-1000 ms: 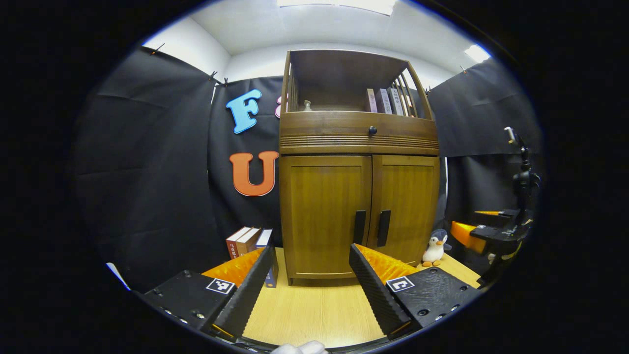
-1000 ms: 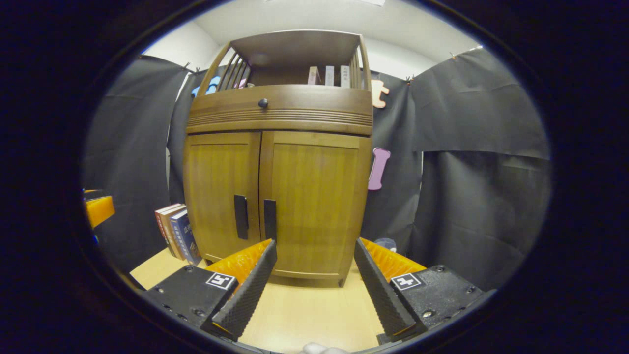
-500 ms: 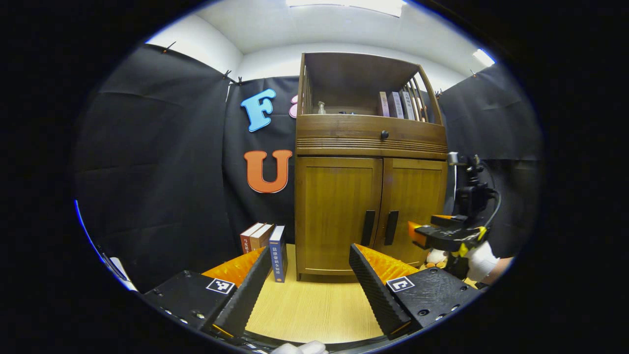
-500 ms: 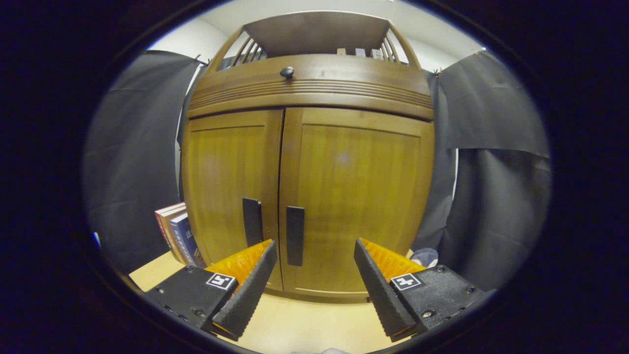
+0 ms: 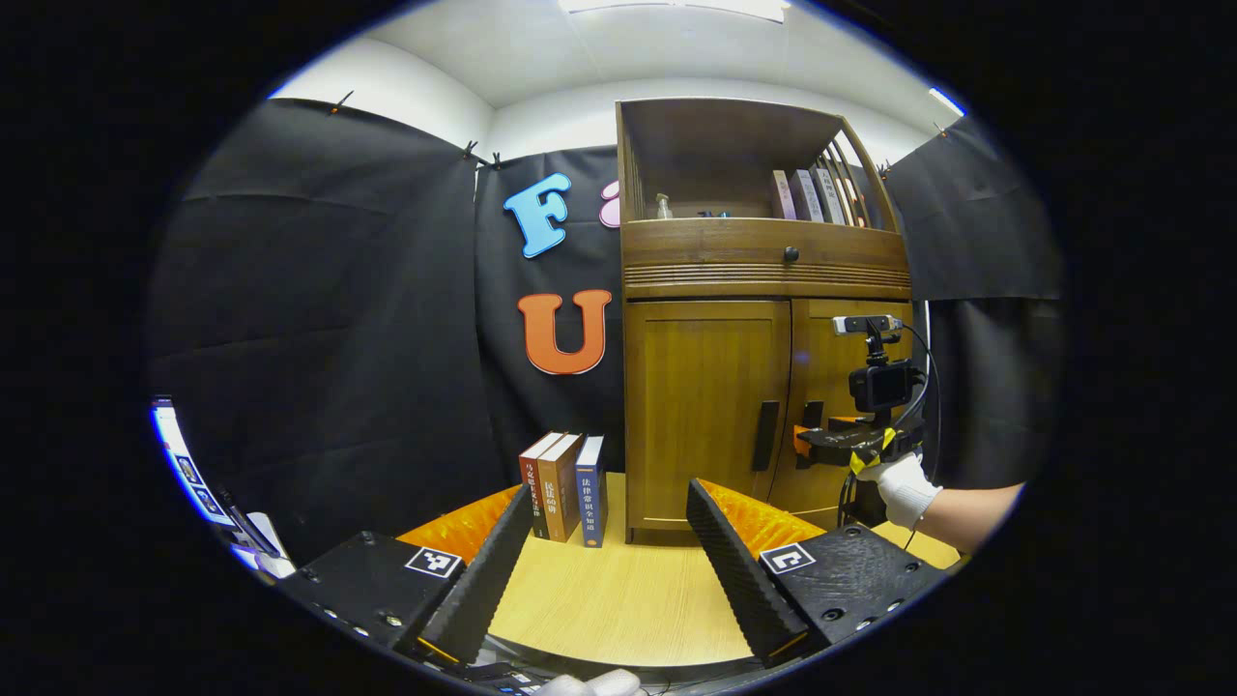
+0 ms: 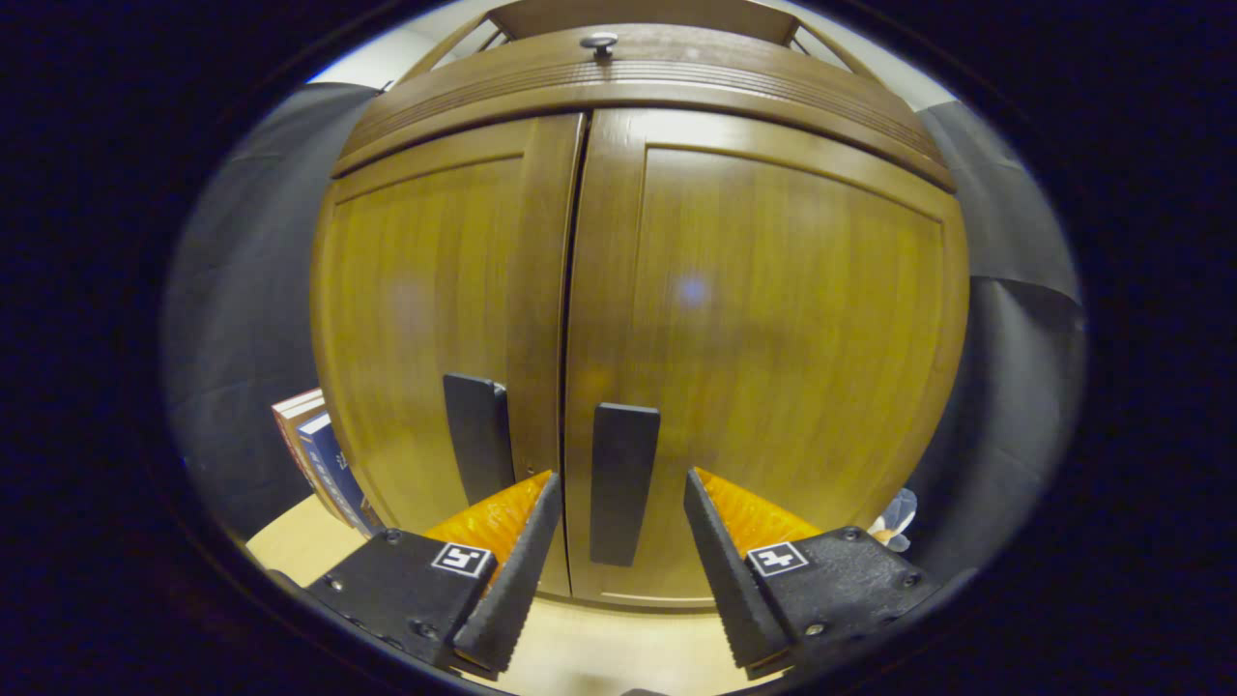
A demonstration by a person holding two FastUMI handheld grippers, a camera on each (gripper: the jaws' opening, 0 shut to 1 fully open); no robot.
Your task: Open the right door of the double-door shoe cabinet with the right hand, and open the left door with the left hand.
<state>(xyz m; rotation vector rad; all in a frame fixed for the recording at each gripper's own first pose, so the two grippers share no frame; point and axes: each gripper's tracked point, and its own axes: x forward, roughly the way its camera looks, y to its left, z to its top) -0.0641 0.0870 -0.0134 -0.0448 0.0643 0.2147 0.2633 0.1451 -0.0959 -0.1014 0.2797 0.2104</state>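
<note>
The wooden shoe cabinet (image 5: 715, 387) stands on the table with both doors closed. In the right gripper view the right door (image 6: 773, 319) is very close, and its dark vertical handle (image 6: 625, 435) stands between the spread fingers of my right gripper (image 6: 620, 478), which is open and not pressing on it. The left door (image 6: 425, 309) and its handle (image 6: 475, 435) are just to the left. In the left gripper view my left gripper (image 5: 609, 491) is open and well back from the cabinet, with the left door handle (image 5: 765, 436) ahead to the right. The right gripper (image 5: 821, 443) is seen at the right door.
Three books (image 5: 565, 483) stand on the wooden table (image 5: 618, 599) left of the cabinet, also visible as books (image 6: 314, 454). A gloved hand (image 5: 904, 488) holds the right gripper. A drawer knob (image 5: 791, 253) sits above the doors. A small toy (image 6: 894, 512) peeks out at the cabinet's right.
My right gripper has moved in close to the cabinet, and the right handle now lies between its fingers. The left gripper view has swung left, with the cabinet farther right and smaller.
</note>
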